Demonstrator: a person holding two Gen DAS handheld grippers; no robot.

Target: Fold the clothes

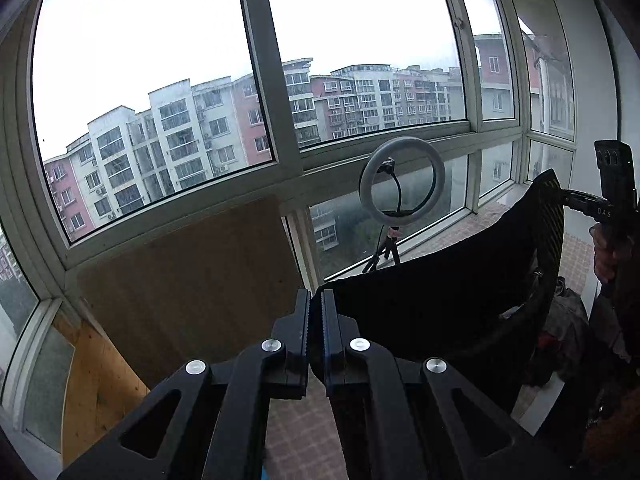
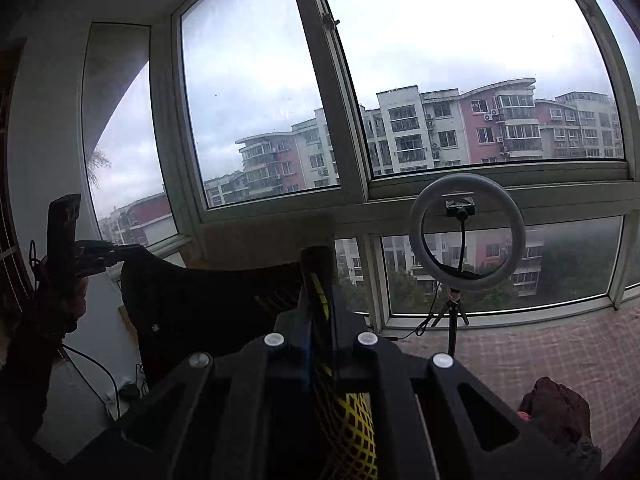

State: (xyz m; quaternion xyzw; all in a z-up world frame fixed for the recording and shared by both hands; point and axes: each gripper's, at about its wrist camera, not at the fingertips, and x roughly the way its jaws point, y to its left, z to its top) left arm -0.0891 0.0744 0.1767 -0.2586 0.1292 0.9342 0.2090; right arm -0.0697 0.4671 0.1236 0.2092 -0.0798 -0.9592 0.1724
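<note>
The black garment with the yellow grid-patterned panel (image 1: pixel 440 300) is up in the air, stretched between both tools in front of the big window. The left gripper (image 1: pixel 316 312) has its jaws pressed together on one top corner of the cloth, and from there the fabric runs off toward three o'clock, its upper edge sagging a little before it climbs to the right gripper (image 1: pixel 576 200) at the far end. Over on the right wrist view, the right gripper (image 2: pixel 318 280) is clamped just as tight, the yellow mesh pinched between its fingers, and the cloth (image 2: pixel 208 300) runs away toward nine o'clock to the left gripper (image 2: pixel 116 250).

So the long axis lies straight across, gripper to gripper, each one holding its own end and neither nearer the middle. My read: this is the spread-out before a fold, and the next move turns on bringing those two held corners together or laying the span down flat.

Beyond it, a white ring light on a small black tripod (image 2: pixel 466 236) stands at twelve o'clock on the pink checked floor (image 2: pixel 520 344).
</note>
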